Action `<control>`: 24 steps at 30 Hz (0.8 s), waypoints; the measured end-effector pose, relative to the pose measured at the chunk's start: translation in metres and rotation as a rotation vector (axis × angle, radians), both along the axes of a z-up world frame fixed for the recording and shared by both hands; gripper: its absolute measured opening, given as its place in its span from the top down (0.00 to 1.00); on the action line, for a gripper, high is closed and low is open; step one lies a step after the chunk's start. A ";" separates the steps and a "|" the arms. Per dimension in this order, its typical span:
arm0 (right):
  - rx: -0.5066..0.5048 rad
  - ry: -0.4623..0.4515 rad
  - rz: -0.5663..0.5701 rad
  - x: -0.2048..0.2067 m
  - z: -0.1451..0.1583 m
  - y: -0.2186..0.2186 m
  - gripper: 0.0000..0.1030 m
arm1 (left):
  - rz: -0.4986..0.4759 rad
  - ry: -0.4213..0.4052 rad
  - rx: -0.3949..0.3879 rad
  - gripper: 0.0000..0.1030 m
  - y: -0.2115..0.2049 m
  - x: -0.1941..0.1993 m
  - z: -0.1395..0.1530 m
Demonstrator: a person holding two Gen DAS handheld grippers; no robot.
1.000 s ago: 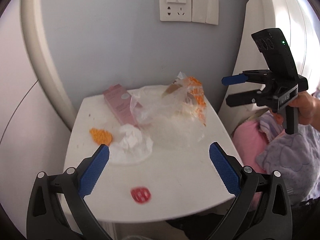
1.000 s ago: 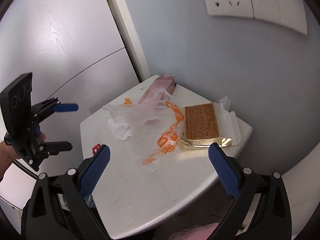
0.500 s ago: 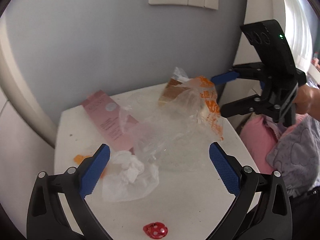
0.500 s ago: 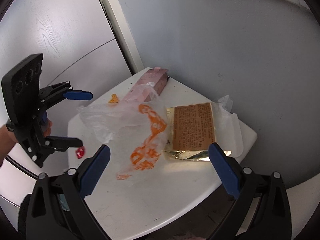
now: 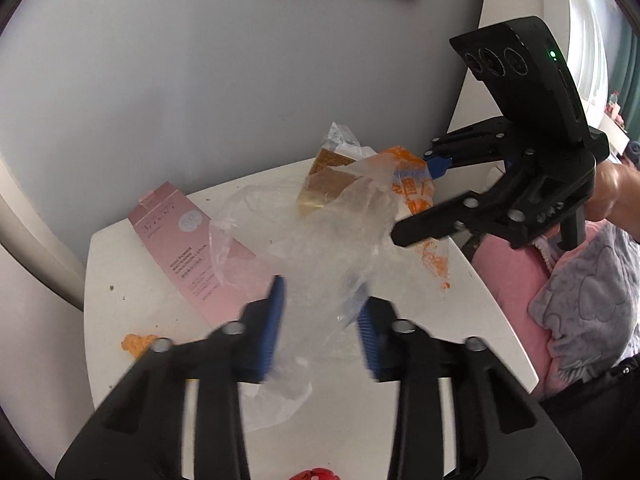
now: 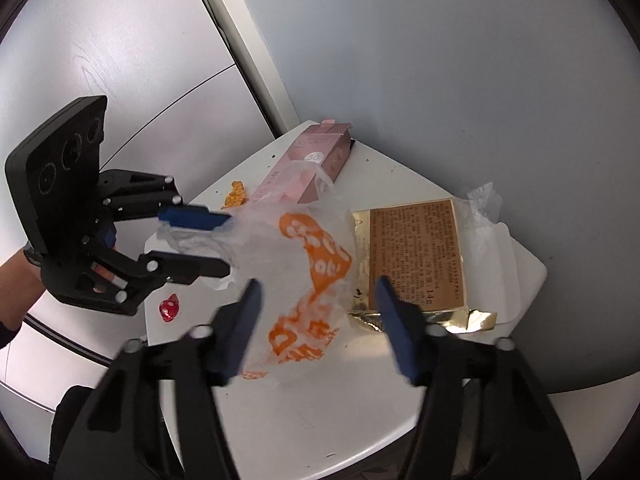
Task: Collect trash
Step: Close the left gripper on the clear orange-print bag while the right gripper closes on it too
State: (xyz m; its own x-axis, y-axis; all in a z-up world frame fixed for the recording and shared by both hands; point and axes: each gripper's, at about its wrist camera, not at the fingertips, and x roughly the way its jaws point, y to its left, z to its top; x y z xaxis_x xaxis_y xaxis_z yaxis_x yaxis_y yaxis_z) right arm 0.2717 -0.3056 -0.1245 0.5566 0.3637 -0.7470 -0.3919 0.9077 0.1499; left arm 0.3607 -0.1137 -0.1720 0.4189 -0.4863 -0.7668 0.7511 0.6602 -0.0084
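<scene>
Holds the left hand-held gripper (image 5: 320,326) low over the bench (image 5: 120,280), jaws partly open, blue pads (image 5: 276,320) either side of the near flap of a clear plastic bag (image 5: 332,240) with orange print. Leaves a gap between the pads, with thin film in it and nothing pinched yet. Looks blurred at the fingers.

Finds the trash spread just ahead of that gripper: the bag crumpled in the middle of the bench, a pink carton (image 5: 188,256) lying flat ahead and to the left with the bag draped over its near end, a gold packet (image 5: 324,184) further ahead beneath the bag's far side, an orange scrap (image 5: 136,342) close by on the left, and a red sweet (image 5: 312,474) right under the fingers at the bench's near edge.

Brings the right hand-held gripper (image 6: 320,324) in from the opposite side, also partly open, straddling the printed end of the plastic bag (image 6: 304,248) without clamping it. Has the gold packet (image 6: 412,256) just ahead and to the right, resting on a clear wrapper (image 6: 492,232), the pink carton (image 6: 316,168) well ahead by the wall, the orange scrap (image 6: 236,196) ahead to the left, the red sweet (image 6: 169,307) left near the bench (image 6: 320,408) edge, and the left hand-held gripper (image 6: 208,242) across the bag on the left
</scene>
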 end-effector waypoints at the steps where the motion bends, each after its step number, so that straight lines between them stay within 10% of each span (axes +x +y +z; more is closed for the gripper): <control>1: 0.003 0.002 -0.001 0.001 0.000 0.000 0.63 | -0.001 0.000 -0.001 0.86 -0.001 -0.001 0.000; 6: 0.006 -0.010 -0.009 0.000 0.002 0.001 0.91 | 0.010 -0.007 -0.014 0.99 -0.003 -0.003 0.002; 24: 0.048 -0.133 0.011 -0.047 0.056 0.010 0.92 | 0.038 -0.102 -0.062 1.00 -0.004 -0.045 0.063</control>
State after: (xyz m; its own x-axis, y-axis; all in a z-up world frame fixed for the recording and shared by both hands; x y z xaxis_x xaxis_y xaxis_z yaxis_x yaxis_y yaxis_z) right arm 0.2248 -0.2956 -0.0689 0.6455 0.4035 -0.6485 -0.4209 0.8964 0.1389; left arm 0.3153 -0.1174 -0.1090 0.5120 -0.5140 -0.6882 0.7244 0.6889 0.0245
